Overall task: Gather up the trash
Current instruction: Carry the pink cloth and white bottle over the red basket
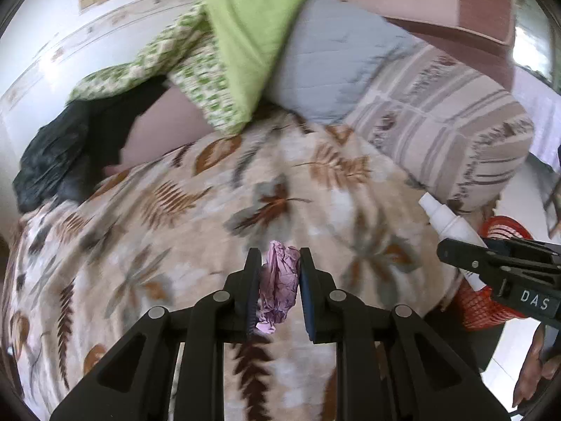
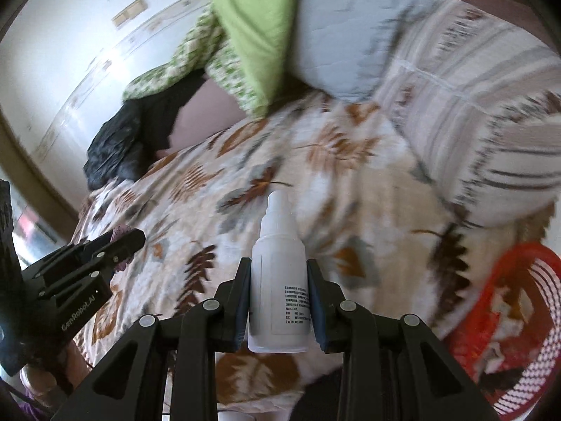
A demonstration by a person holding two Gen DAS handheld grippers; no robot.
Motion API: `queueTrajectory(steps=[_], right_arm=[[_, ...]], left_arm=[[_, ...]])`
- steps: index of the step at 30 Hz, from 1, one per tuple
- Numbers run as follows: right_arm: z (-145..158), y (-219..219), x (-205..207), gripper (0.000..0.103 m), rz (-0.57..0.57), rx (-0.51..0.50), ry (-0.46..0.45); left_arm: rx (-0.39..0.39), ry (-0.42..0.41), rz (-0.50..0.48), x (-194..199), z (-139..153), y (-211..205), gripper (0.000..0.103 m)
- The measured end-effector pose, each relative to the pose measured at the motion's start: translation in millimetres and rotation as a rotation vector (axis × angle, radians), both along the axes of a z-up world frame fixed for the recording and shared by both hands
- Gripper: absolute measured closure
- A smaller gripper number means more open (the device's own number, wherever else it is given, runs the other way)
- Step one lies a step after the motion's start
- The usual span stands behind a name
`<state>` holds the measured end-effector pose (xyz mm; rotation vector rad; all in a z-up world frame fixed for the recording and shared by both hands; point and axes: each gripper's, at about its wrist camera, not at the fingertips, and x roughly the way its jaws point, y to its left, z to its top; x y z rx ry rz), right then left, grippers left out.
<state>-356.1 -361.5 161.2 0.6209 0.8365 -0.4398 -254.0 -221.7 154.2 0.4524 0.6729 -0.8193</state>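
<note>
I am carrying crumpled purple paper clenched in my left gripper and a white bottle in my right gripper, both still undropped, toward the red basket at the bed's edge.

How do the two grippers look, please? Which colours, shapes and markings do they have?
Both grippers, left and right, are black plastic linkages with round silver pivot pins and dark blue ribbed pads on the fingers. White lettering marks their sides.
</note>
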Motion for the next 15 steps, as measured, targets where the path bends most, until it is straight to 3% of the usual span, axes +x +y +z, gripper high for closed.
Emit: queueTrajectory(steps=[15], right_arm=[[20, -52, -109, 0.071, -0.25, -0.032, 0.0]], left_arm=[[0.001, 0.008, -0.189, -59, 2, -73, 0.083]])
